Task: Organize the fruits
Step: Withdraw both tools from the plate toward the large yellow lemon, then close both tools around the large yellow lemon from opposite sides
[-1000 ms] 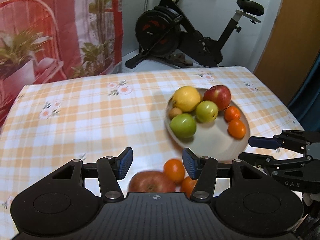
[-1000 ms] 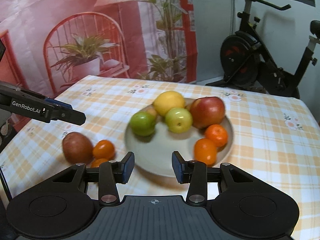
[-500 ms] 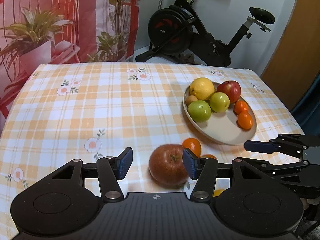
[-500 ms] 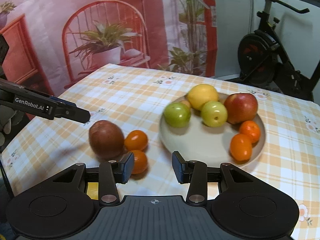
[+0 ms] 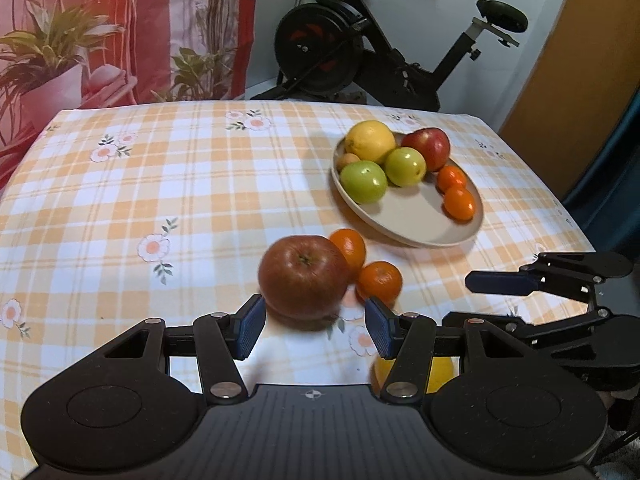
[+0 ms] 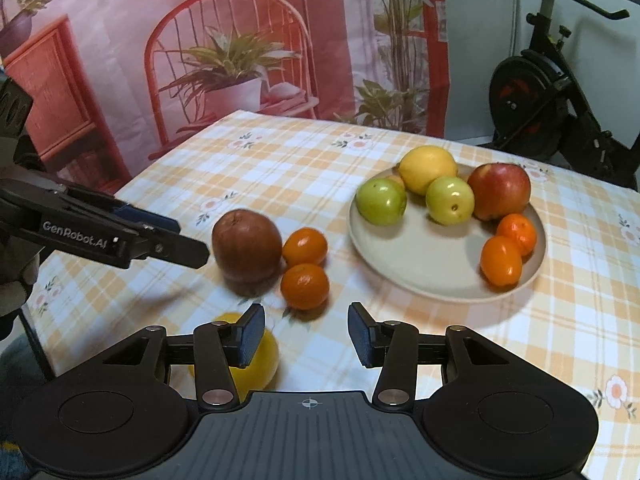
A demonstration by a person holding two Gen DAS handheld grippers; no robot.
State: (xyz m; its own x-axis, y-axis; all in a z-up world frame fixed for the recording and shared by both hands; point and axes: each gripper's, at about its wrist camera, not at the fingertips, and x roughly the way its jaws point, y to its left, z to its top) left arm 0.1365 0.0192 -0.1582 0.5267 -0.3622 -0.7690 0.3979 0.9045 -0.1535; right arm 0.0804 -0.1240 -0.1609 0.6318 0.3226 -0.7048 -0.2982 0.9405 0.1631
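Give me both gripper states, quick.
Left gripper: open, empty, just short of the big apple.
Right gripper: open, empty, jaws just been opening.

2 red apples (image 6: 247, 245), 2 green (image 6: 381, 201), 4 tangerines (image 6: 305, 285), 2 lemons (image 6: 428, 169), 1 plate (image 6: 420, 276).

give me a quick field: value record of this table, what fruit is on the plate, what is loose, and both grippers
plate: lemon, red apple, two green apples, two oranges, one small tan fruit
loose on cloth: dark red apple, two oranges touching it, one yellow fruit nearest the grippers
left gripper: open, empty, just short of the dark red apple
right gripper: open, empty, jaws have just been opening
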